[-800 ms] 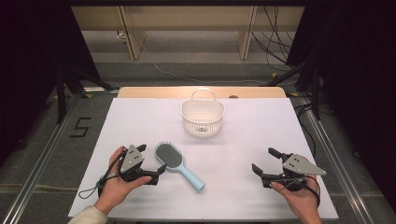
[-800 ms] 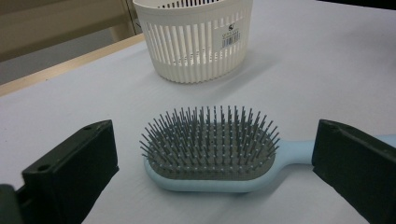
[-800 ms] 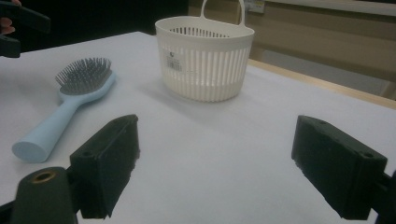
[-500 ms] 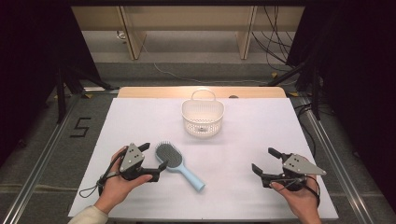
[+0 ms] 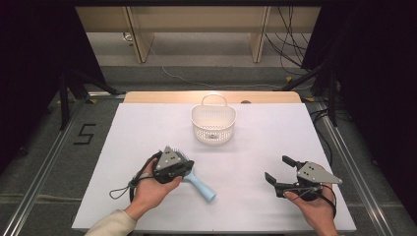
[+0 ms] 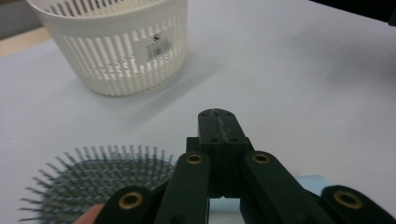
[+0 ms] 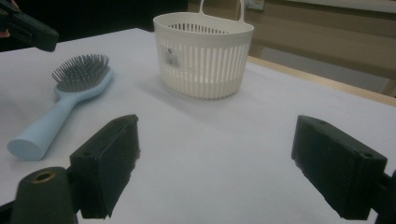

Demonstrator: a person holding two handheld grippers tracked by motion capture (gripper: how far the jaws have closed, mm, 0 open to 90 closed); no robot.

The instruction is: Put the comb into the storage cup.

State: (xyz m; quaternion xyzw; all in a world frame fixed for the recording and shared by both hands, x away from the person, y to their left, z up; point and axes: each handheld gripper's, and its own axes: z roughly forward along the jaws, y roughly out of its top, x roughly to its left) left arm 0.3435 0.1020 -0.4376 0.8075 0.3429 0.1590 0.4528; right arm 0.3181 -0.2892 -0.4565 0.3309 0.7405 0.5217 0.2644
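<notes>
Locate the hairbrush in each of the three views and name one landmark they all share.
High view: hairbrush lower left of centre, head under the left claw.
Left gripper view: bristled head at bottom left, beside the jaws.
Right gripper view: at left, handle toward the camera.
Shared landmark: the white basket.

Left gripper jaws together — right gripper jaws spread wide.

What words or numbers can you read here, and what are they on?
"5": a dark number marked on the grey floor left of the table.
Sticker on the white basket: has a small logo and lines of print, too small and blurred to read.
Nothing else carries readable text.
</notes>
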